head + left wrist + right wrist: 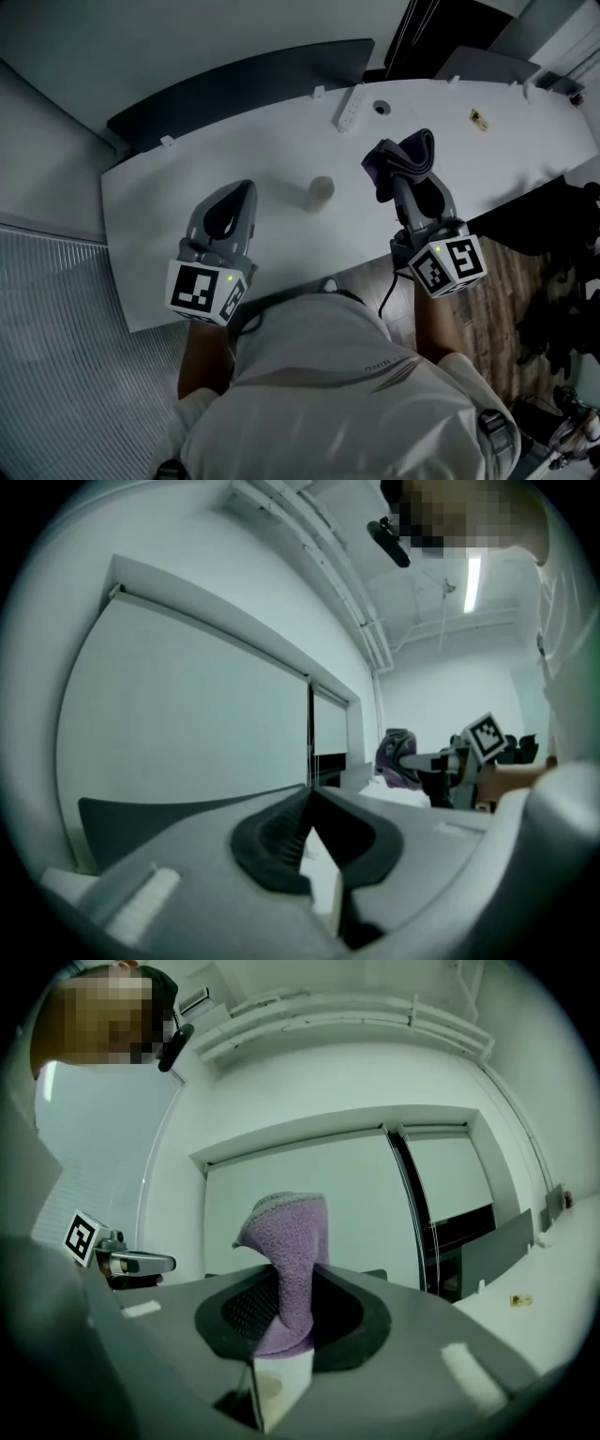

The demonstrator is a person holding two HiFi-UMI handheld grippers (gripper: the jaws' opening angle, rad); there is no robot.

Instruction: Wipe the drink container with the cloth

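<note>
White counter point(169, 187) with both grippers held level over its near edge, apparently staged for the wipe. Right gripper point(401, 183) has its fingers point(234, 1312) clamped on the purple cloth point(405, 155), the loose end standing up, probably as the wiping face. Left gripper point(246, 192) has its fingers closed on nothing. The small drink container point(322, 190) stands alone on the counter between the two grippers, touching neither.

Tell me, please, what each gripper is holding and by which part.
The right gripper pinches the purple cloth by one end, the rest sticking up; the left gripper is shut, empty.
</note>
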